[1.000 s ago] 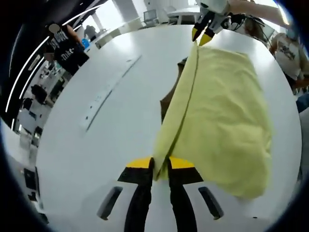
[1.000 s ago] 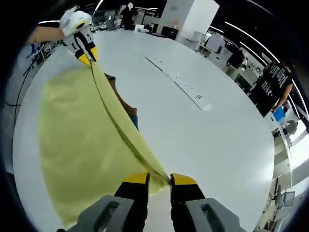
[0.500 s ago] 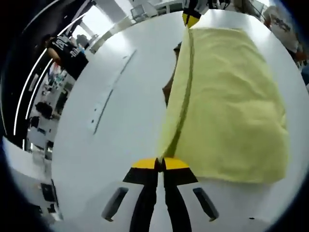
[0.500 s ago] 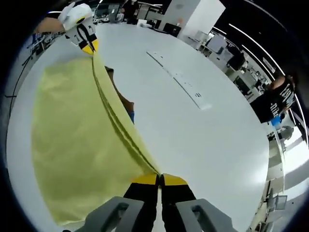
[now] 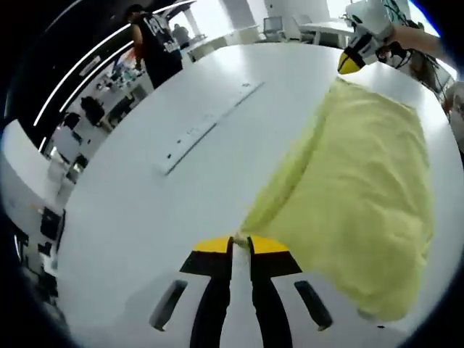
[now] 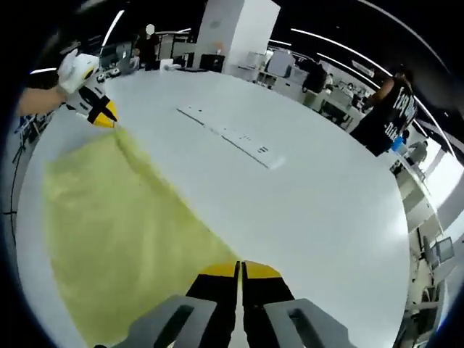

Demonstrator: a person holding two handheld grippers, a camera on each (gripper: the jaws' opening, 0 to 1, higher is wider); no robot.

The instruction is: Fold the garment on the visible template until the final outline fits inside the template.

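While the yellow garment (image 5: 362, 188) lies spread flat on the big white table (image 5: 181, 196), both grippers are pinching its folded edge, one at each end. The left gripper (image 5: 241, 246) has its jaws closed on one corner, and the right gripper (image 6: 240, 270) is clamped tight on the corner at the other end. That edge runs straight between them, touching the table. A long white strip (image 6: 232, 136) sits on the table well apart from the garment. A person in a black shirt (image 6: 384, 109) stands past the table's far rim.
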